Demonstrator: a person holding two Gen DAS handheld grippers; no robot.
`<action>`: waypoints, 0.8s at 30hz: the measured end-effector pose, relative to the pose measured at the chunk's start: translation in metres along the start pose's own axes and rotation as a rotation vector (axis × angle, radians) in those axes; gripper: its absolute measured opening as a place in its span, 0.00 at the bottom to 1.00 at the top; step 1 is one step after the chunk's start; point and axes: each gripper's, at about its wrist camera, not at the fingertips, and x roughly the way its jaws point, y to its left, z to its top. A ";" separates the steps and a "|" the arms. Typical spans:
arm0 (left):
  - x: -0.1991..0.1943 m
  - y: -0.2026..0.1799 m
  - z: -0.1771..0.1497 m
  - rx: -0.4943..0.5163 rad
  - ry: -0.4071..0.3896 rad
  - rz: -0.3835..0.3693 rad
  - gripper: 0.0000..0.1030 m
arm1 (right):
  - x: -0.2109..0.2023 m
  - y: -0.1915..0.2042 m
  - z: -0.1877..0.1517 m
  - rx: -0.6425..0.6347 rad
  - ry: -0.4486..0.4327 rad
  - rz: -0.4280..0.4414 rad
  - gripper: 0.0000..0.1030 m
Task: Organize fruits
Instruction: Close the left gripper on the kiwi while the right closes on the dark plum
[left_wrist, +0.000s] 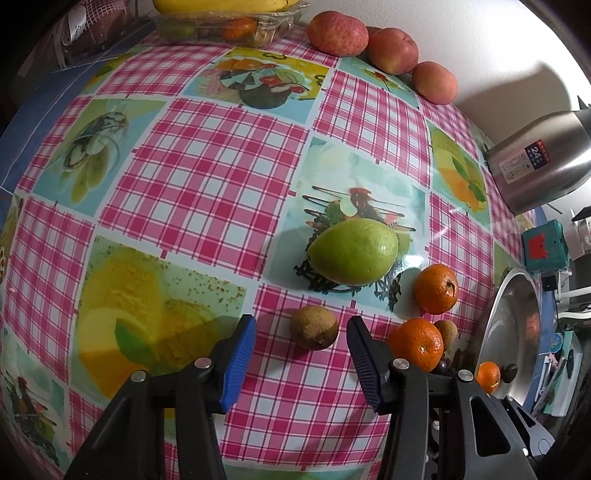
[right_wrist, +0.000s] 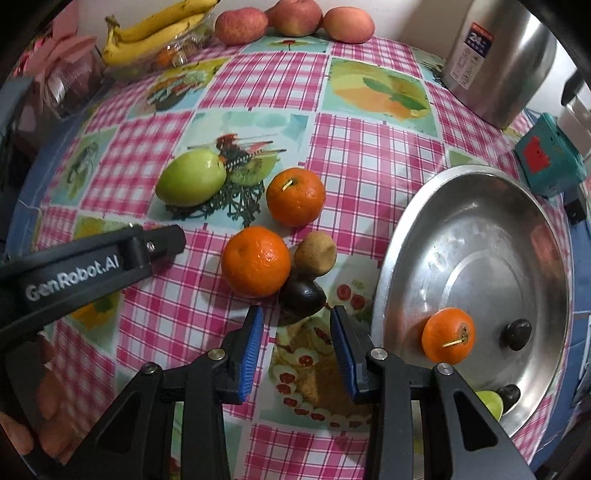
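Left wrist view: the left tool (left_wrist: 301, 345) stands part open around a brown kiwi (left_wrist: 314, 327), untouched. The right tool (right_wrist: 296, 334) stands part open, empty, near a dark fruit (right_wrist: 303, 296) mid-counter.

The yellow bananas (left_wrist: 225, 4) are cut by the top edge. A small green round fruit (right_wrist: 489, 402) in the steel round tray (right_wrist: 406, 258) is half hidden behind the right gripper's black finger arm.

We see our left gripper (left_wrist: 301, 356) and right gripper (right_wrist: 296, 349) as black frames with silver screws and ribbed blue pads; white lettering marks the left one's side at nine o'clock.
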 end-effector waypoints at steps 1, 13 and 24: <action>0.001 -0.001 0.000 0.001 -0.001 0.001 0.53 | 0.001 0.001 0.001 -0.005 -0.005 -0.009 0.37; 0.001 -0.001 0.001 0.017 -0.005 0.017 0.48 | 0.008 0.020 0.006 -0.068 -0.043 -0.084 0.36; 0.005 -0.006 0.003 0.023 0.000 0.000 0.34 | -0.001 0.014 0.002 -0.062 -0.053 -0.063 0.27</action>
